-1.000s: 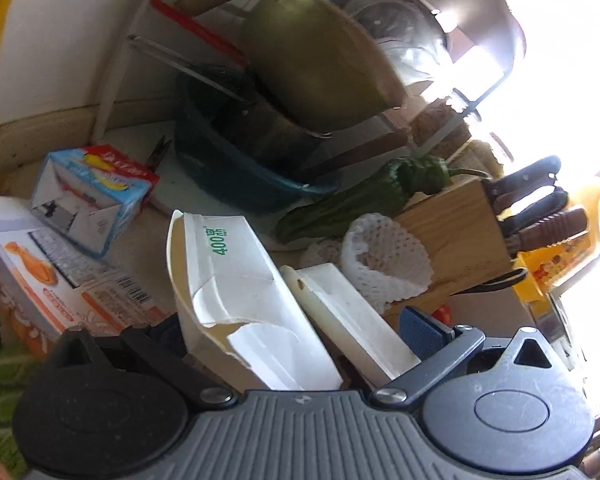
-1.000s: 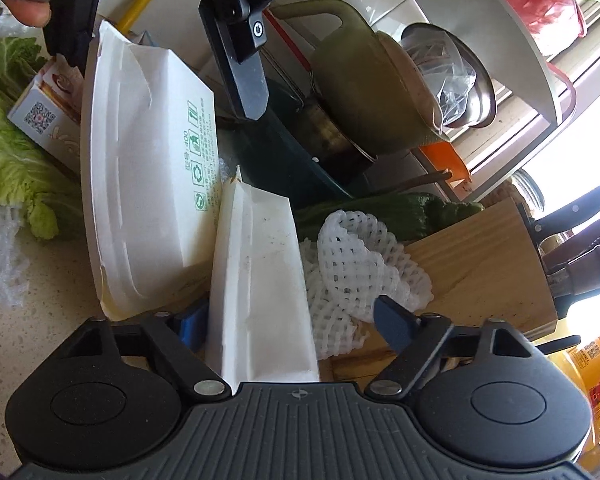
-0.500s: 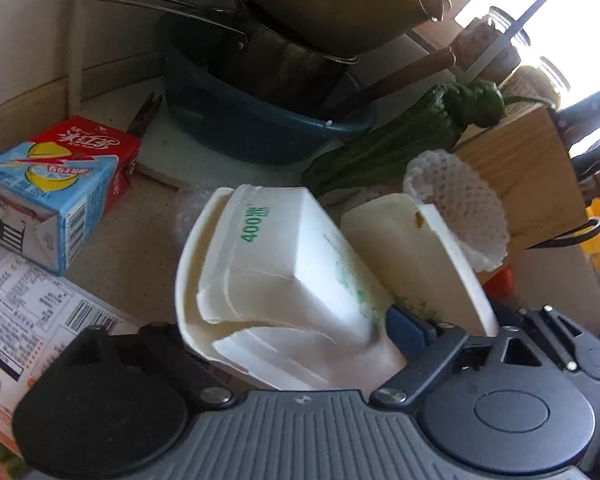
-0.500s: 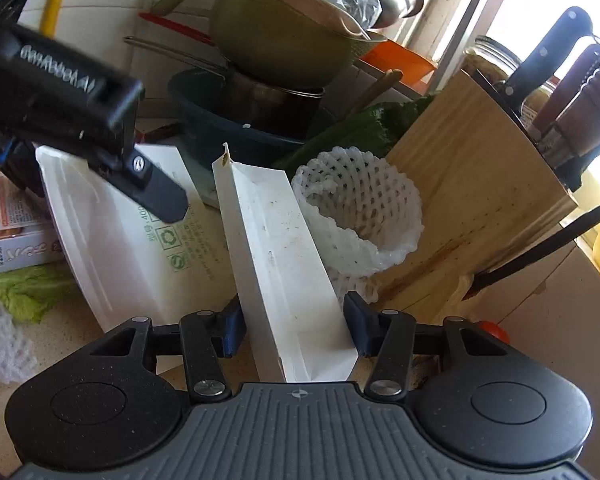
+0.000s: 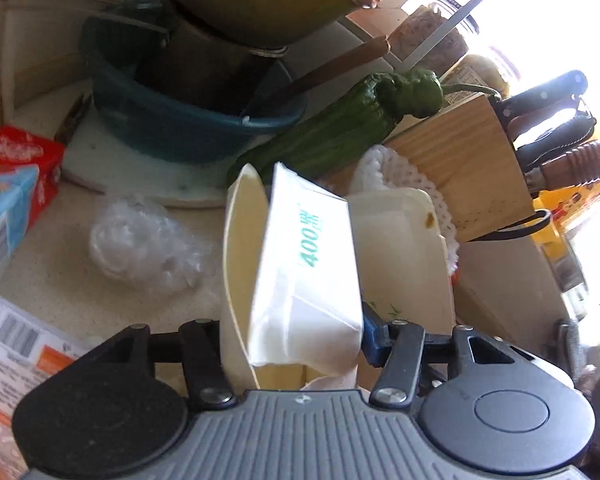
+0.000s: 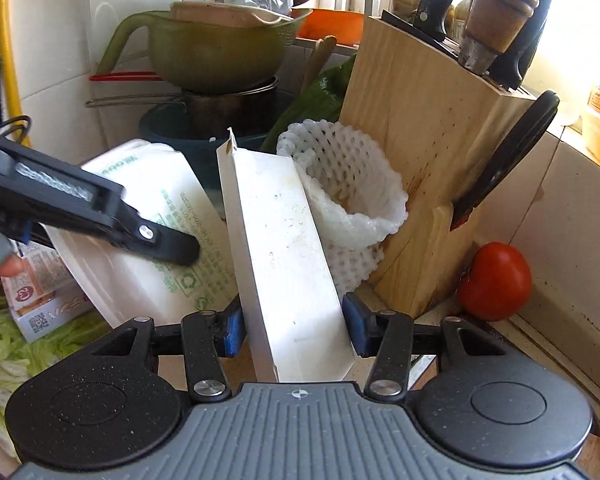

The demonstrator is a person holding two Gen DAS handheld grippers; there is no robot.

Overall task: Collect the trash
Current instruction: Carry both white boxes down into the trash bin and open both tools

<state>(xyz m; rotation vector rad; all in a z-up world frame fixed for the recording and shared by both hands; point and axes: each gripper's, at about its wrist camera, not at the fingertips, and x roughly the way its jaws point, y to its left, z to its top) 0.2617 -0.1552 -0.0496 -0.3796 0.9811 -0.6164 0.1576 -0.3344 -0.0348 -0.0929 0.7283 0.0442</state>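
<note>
The left gripper (image 5: 296,336) clamped a crumpled 400 ml foam container (image 5: 308,264); the right gripper (image 6: 294,330) gripped a white foam lid (image 6: 288,276) beside the knife block (image 6: 424,152).

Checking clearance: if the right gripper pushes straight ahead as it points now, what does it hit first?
Right gripper, shut on the white box, would likely drive it into the foam net leaning on the knife block; depth is unclear.

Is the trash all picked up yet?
Not yet. Nothing looks binned so far. The left gripper is clamping the white 400 container, and the right gripper holds its white lid. The foam net and crumpled plastic wrap are left.
</note>
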